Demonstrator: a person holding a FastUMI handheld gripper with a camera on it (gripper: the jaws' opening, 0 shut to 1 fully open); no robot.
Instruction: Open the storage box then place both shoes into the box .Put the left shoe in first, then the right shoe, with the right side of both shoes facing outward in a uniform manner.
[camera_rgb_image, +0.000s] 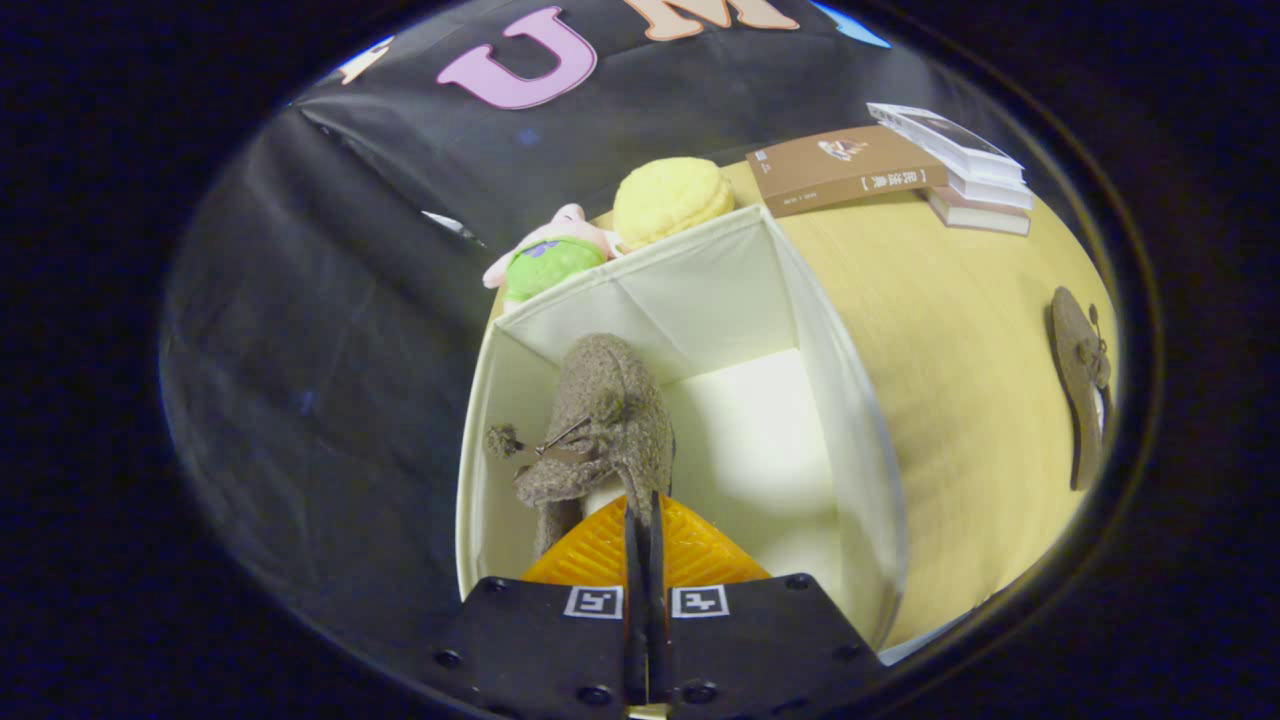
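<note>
Gripper view, one item in hand. Storage box (850, 400): open, just ahead of the fingers. First shoe (600, 420): inside the box, against its left wall (judged nearly placed, not released). Second shoe (1082, 380): on the table (960, 330), well off to the right, pending. Gripper (643, 525): fingers pressed together, clamped on the first shoe's edge.

The shoe (600, 420) held in the fingers (690, 545) looks fuzzy and woolly — a rough, matt knit. The storage box (850, 400) has smooth, matt cloth walls, the table (950, 330) a pale wood-grain finish — the books (850, 165) at upper right, matt paper covers.
</note>
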